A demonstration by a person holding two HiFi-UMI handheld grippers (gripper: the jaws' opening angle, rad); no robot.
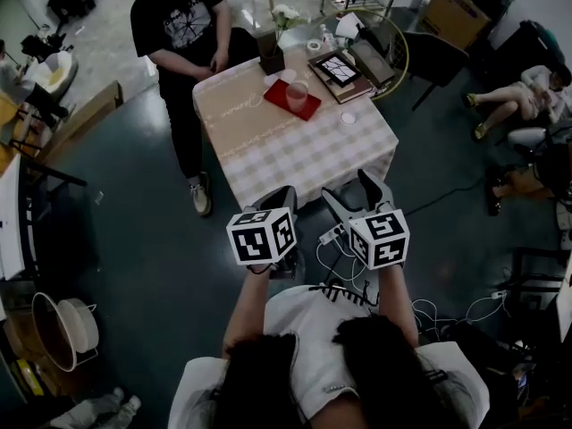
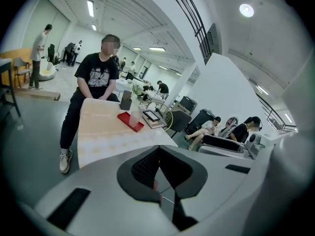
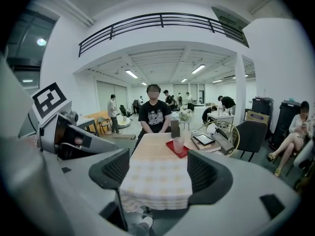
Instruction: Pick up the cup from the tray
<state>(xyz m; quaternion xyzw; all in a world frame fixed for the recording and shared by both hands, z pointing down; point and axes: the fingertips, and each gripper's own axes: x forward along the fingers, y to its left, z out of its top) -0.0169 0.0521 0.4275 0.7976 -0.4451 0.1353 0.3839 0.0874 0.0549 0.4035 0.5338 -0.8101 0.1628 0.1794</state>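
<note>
A translucent pink cup (image 1: 297,93) stands upright on a red tray (image 1: 288,103) at the far side of a table with a checked cloth (image 1: 295,150). Both grippers hang short of the table's near edge, far from the cup. My left gripper (image 1: 283,193) is shut, and its dark pads meet in the left gripper view (image 2: 160,175). My right gripper (image 1: 354,193) is open with nothing between its fingers. In the right gripper view (image 3: 158,173) the cup (image 3: 178,144) and tray (image 3: 181,150) show beyond the gap. The cup (image 2: 134,118) also shows in the left gripper view.
A person in a black t-shirt (image 1: 183,25) stands at the table's far left corner. A brown holder with flowers (image 1: 271,56), a tablet on books (image 1: 338,70) and a small white dish (image 1: 348,118) share the table. A wire chair (image 1: 393,47) stands behind. Cables (image 1: 429,311) lie on the floor.
</note>
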